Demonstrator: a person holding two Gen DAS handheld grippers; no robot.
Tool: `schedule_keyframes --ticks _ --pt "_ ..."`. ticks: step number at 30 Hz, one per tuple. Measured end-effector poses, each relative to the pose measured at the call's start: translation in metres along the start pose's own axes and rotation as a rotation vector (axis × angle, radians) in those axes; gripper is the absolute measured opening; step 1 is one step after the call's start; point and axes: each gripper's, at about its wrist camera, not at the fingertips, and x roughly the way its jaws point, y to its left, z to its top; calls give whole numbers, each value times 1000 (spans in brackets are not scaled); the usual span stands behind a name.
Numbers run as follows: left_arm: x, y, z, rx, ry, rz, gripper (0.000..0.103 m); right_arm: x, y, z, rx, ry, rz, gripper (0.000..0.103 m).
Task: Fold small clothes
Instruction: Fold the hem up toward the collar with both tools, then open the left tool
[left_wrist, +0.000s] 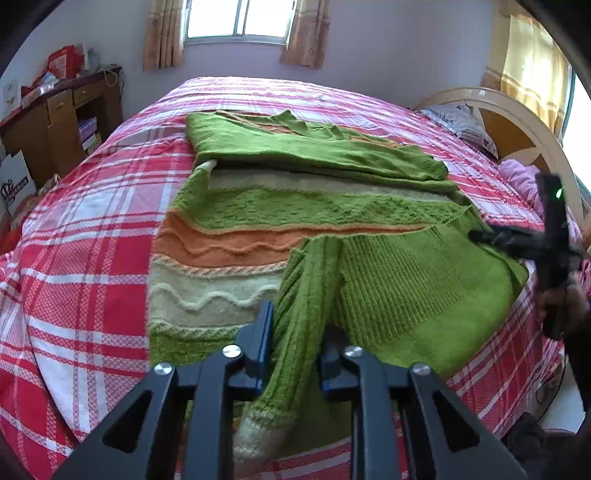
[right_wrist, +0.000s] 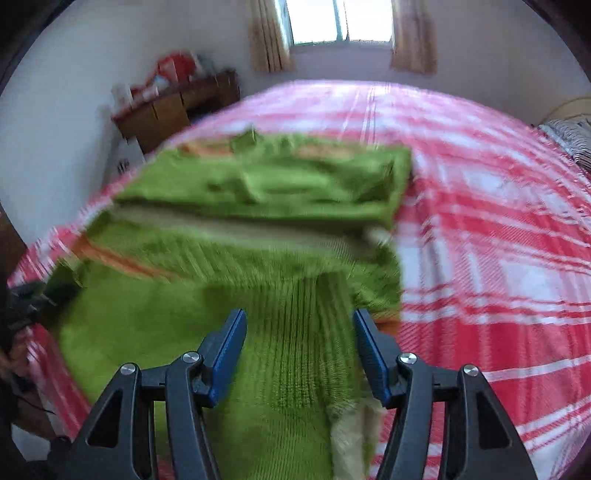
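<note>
- Pale walls, a bright curtained window (left_wrist: 238, 18) and a wooden desk (left_wrist: 62, 118) at the left framed a bed (left_wrist: 74, 229) under a red, pink and white checked cover.
- On the middle of that cover lay a green sweater (left_wrist: 295, 206) with orange and cream bands. Its long axis ran from the near edge of the bed toward the window, and its far end was folded back on itself in a flat green layer.
- One ribbed sleeve (left_wrist: 306, 295) ran down toward the left wrist camera, its cream cuff hanging past the bed's edge.
- The left gripper (left_wrist: 297, 332) pointed down at the bed with the sleeve between its blue pads. The gap was narrow and the pads pressed the knit from both sides, so it held the sleeve.
- The right gripper (right_wrist: 299, 343) also tilted down, over the ribbed green part at the near right edge of the sweater. Its jaws stood wide, cloth below and between them, pads not pressing on it.
- The right wrist view was smeared by motion blur, so the folds there were hard to read.
- In the left view the right gripper showed only as a dark blurred shape at the frame's right edge, with part of a hand (left_wrist: 561, 302) below it.
- A headboard (left_wrist: 517, 122) and pillow (left_wrist: 458, 122) were partly cut off at the right.
</note>
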Motion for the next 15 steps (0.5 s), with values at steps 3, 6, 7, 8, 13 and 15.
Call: schedule_keyframes --ticks 3,6,7,8,13,15 --pt "0 0 -1 2 -6 -6 32 -9 3 -6 -5 -11 29 25" --pt "0 -3 -2 15 -22 4 14 -20 2 -10 6 -23 35 8" --pt "-3 -2 -1 -7 -26 -4 14 -27 0 -13 27 -38 45 8" --pt "-7 -1 0 -25 -37 -10 14 -33 -1 -14 42 -50 49 8" --pt "-39 12 5 -132 -145 -81 14 -76 -9 -17 149 -165 69 8" --pt "-43 10 12 -141 -154 -61 14 -85 -8 -16 171 -195 53 8"
